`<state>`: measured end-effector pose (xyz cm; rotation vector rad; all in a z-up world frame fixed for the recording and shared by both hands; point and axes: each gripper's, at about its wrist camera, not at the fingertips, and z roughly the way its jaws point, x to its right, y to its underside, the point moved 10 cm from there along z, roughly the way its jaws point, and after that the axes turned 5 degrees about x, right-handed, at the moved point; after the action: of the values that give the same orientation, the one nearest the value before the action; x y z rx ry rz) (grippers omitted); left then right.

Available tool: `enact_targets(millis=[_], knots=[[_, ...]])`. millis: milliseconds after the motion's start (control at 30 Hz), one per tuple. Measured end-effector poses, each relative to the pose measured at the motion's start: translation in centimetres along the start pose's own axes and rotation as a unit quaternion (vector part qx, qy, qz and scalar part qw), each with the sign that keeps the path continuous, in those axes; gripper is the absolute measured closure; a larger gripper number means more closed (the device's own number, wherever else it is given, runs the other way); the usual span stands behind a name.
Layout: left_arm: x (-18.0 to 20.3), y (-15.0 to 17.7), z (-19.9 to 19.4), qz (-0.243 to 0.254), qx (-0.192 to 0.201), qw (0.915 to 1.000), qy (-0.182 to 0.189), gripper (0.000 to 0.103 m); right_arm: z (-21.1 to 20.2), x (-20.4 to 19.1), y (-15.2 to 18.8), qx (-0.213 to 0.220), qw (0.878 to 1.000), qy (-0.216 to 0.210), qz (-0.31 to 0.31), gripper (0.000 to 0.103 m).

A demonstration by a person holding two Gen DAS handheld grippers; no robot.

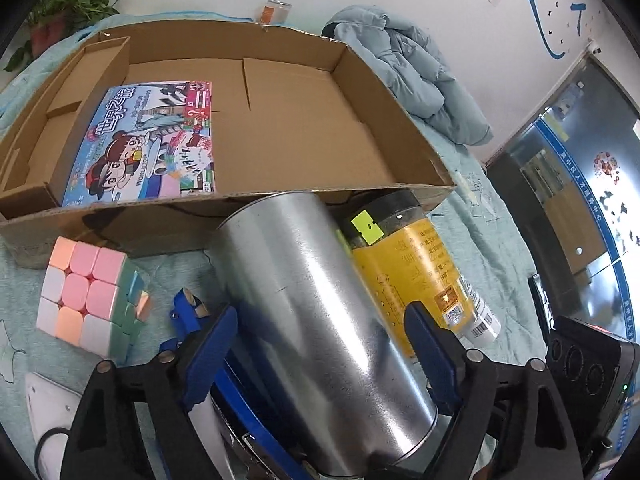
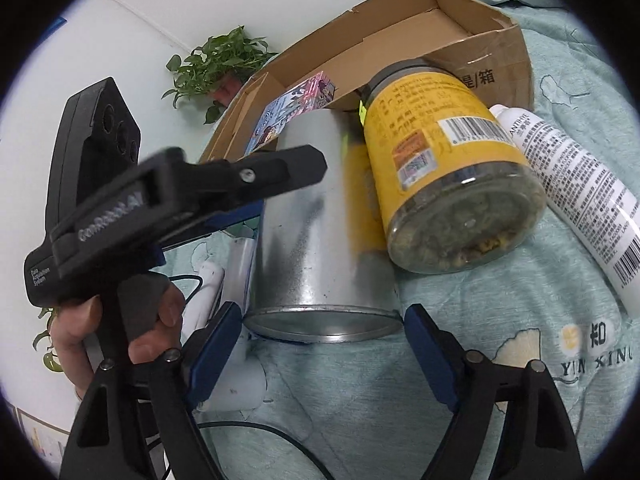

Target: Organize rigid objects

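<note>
Metal can (image 1: 320, 320), unlabelled, lies on its side on the teal bedspread (image 1: 476, 240) just outside the front wall of the cardboard box (image 1: 280, 136); its far end reaches that wall. Left gripper (image 1: 320, 344) straddles the can, one blue pad each side; jaws fairly wide, and whether the pads press on the metal can't be told. From the right wrist view the can's rimmed end faces the camera, w/ the right gripper (image 2: 322, 344) in front of it, jaws wide, nothing between the pads. Touching the can on its right: a yellow-labelled jar (image 2: 452, 184), also on its side, clear base toward the right camera, dark lid next to the box front. Beside the jar, a white bottle (image 2: 576, 200) w/ barcode, lying flat. Left of the can, near the box's front-left corner, a pastel puzzle cube (image 1: 88, 292). Inside the box, left half: a colourful cartoon-printed flat box (image 1: 148, 144); rest of floor bare cardboard. Behind the box: potted plant (image 1: 68, 4), pale blue jacket (image 1: 408, 68). A hand (image 2: 116, 332) holds the left gripper's handle.
</note>
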<state>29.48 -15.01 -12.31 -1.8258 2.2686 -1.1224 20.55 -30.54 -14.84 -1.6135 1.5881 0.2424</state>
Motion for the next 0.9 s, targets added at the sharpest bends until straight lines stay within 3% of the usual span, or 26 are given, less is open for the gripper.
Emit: enact_targets(millis=[100,300,567,667,833,900], knots=[[-0.2,0.6,0.1,0.0,-0.004,1.0,-0.001,0.025,0.3,-0.4,0.0,-0.001,1.0,0.007,-0.009,0.019],[0.3,2.7,-0.9,-0.018,-0.017,0.9996,0.014,0.026,-0.1,-1.9,0.9,-0.01,0.995,0.044,-0.089,0.02],[4.1,8.8,-3.7,-0.01,-0.045,0.9981,0.042,0.026,-3.4,-0.9,4.3,-0.084,0.989,0.044,-0.112,0.02],[4.3,10.4,-3.8,-0.031,-0.055,0.9964,0.056,0.022,-3.7,-0.8,4.9,-0.093,0.99,0.033,-0.103,0.02],[4.3,10.3,-3.9,-0.054,-0.06,0.9945,0.067,0.022,-4.0,0.2,4.1,-0.101,0.993,-0.022,-0.058,0.02],[4.0,10.4,-3.7,-0.051,-0.062,0.9945,0.066,0.019,-3.7,0.6,3.6,-0.101,0.993,-0.022,-0.051,0.02]])
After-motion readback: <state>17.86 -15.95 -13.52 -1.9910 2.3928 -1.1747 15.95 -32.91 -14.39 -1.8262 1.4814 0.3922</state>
